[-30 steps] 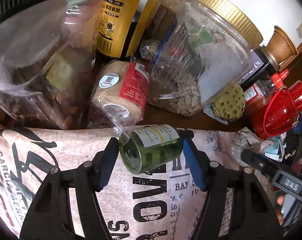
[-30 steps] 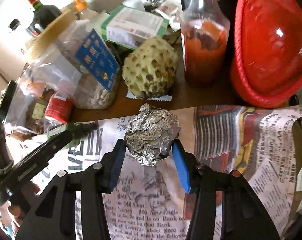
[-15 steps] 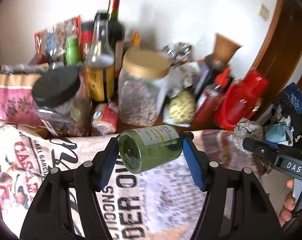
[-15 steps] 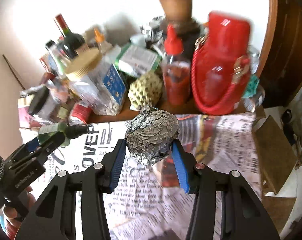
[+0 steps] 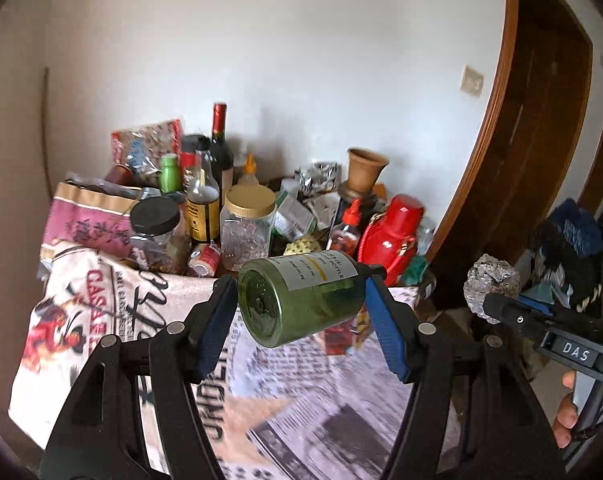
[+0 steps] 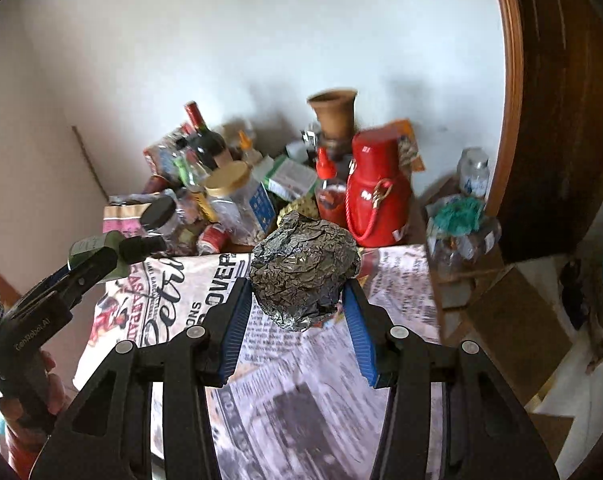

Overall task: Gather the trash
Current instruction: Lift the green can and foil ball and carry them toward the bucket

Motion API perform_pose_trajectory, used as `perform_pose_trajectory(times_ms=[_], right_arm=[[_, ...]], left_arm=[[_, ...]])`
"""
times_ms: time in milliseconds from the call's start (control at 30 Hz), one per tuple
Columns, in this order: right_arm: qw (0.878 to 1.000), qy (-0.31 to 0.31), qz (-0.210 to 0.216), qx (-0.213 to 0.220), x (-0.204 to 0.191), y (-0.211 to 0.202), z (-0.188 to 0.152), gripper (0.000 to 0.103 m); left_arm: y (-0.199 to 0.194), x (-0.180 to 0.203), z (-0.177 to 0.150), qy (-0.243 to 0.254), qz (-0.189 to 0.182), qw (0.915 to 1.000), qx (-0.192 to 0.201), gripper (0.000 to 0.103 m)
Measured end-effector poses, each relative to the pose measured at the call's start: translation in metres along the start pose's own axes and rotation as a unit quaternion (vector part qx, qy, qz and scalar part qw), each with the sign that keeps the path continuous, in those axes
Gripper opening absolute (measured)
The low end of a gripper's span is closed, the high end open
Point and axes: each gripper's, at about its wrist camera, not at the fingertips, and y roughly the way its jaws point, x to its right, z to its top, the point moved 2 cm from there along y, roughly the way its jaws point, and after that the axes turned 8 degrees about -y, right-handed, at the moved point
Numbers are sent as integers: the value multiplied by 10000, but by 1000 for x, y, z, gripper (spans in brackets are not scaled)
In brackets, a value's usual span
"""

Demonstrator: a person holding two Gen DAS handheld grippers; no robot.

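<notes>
Both grippers have lifted clear of the cluttered table (image 5: 113,300), left gripper (image 5: 301,300) clamping the green bottle (image 5: 301,296), right gripper (image 6: 297,300) squeezing the foil ball (image 6: 303,272), so binning comes next.

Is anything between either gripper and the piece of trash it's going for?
No. The left gripper already clamps the green bottle, and the right gripper clamps the foil ball; both are lifted off the table.

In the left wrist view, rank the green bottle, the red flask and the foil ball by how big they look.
1. green bottle, though nearness to the camera inflates it
2. red flask
3. foil ball
</notes>
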Motion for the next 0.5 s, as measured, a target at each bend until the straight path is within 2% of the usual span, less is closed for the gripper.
perform_pose_trajectory(times_ms=[200, 367, 500], right_arm=[[9991, -412, 39, 133, 6, -49, -24, 44], [9978, -609, 71, 264, 0, -83, -36, 44], [9966, -671, 121, 457, -11, -111, -42, 44]], left_arm=[[-72, 23, -21, -152, 72, 9990, 406, 64], [-125, 32, -33, -49, 93, 9984, 552, 64], [-153, 36, -43, 13, 9, 9982, 598, 64]])
